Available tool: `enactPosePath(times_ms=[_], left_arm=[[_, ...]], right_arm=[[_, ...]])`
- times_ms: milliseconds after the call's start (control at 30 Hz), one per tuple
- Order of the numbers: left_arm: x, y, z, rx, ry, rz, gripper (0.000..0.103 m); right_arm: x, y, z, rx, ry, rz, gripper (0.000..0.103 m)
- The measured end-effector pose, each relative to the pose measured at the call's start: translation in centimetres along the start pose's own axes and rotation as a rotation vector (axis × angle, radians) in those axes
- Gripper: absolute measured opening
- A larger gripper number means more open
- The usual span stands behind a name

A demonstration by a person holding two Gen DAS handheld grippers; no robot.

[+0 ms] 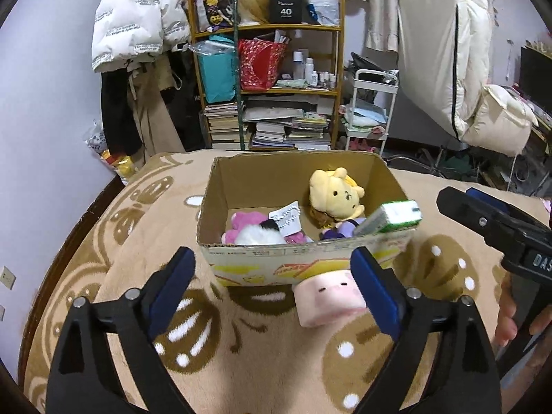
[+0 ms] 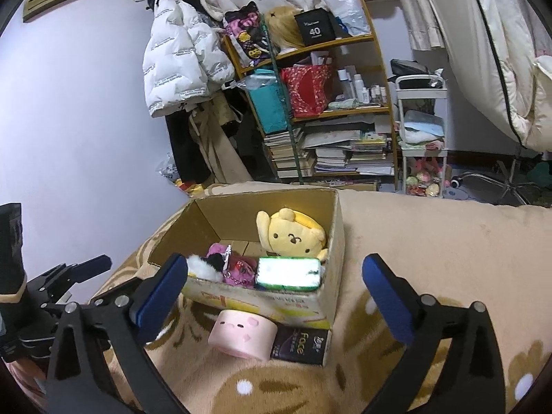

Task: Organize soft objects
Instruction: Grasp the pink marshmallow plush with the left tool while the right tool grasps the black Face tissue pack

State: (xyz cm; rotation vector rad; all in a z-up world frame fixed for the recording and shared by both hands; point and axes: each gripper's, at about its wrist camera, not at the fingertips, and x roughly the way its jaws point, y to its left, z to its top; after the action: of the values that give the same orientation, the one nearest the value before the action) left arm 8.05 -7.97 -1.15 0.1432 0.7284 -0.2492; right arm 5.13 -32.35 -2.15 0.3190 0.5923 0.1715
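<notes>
An open cardboard box (image 1: 241, 255) (image 2: 334, 234) stands on the beige patterned blanket. Inside lie a yellow plush (image 1: 336, 191) (image 2: 293, 236), a pink and white plush (image 1: 252, 229) (image 2: 224, 262), a small purple doll (image 1: 339, 229) and a green tissue pack (image 1: 396, 215) (image 2: 288, 272) leaning at the near right rim. A pink pig-face cushion (image 1: 326, 298) (image 2: 241, 333) lies on the blanket just in front of the box. My left gripper (image 1: 272, 283) is open and empty, its right finger beside the cushion. My right gripper (image 2: 276, 293) is open and empty, before the box.
A dark "Face" pack (image 2: 300, 345) lies by the box's near right corner. A wooden shelf (image 1: 269, 86) with books and bags, a white cart (image 1: 369, 114) and hanging coats (image 1: 131, 17) stand behind the bed. The right gripper's body (image 1: 500, 231) shows in the left wrist view.
</notes>
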Motion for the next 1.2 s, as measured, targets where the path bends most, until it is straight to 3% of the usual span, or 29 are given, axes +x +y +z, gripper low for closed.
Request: enactPosePath(times_ms=[200, 1200], left_arm=[[-0.9, -0.4, -0.5, -0.003, -0.006, 0.0, 0.1], [7.0, -3.3, -2.9, 0.069, 0.208, -0.101, 0.1]], right_arm=[[-0.3, -0.3, -0.4, 0.009, 0.026, -0.01, 0.103], [5.6, -2.3, -3.7, 0.114, 0.283, 0.008, 0.103]])
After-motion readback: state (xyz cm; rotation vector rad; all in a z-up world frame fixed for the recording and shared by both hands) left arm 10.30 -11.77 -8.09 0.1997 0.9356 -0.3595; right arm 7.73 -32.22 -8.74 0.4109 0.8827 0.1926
